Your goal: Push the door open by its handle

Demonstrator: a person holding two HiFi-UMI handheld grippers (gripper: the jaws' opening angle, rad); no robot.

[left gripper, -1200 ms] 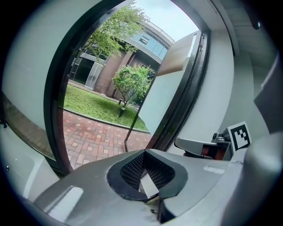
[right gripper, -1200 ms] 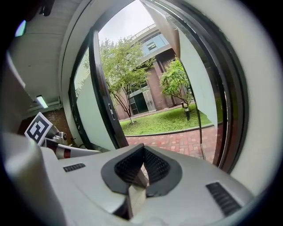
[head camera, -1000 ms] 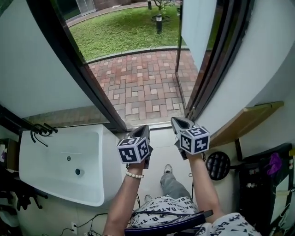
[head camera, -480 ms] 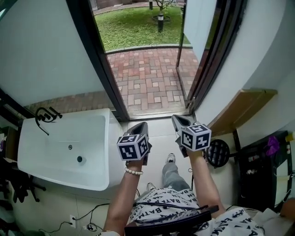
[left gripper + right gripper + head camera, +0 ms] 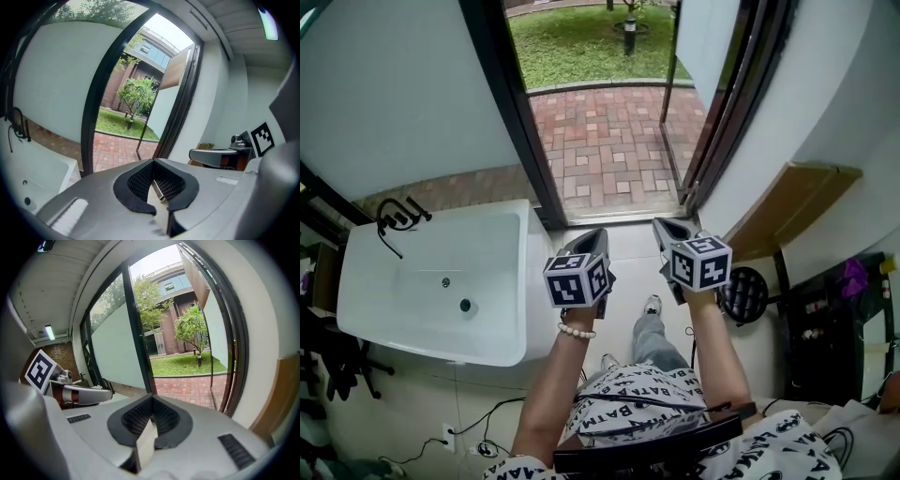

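The door (image 5: 705, 42) is standing swung outward; the push is looking done. The left gripper (image 5: 596, 236) and right gripper (image 5: 664, 227) are still hovering inside the threshold (image 5: 619, 218); both are staying clenched, empty.

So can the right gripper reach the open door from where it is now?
Probably not without a step forward: the right gripper, jaws shut, is indoors, while the door is swung out over the brick paving. Nothing blocks the way between them.

A utility entry room, this: white sink (image 5: 431, 281) indoors. The door (image 5: 703, 37) stands open onto brick paving (image 5: 605, 141) and lawn (image 5: 581, 47).
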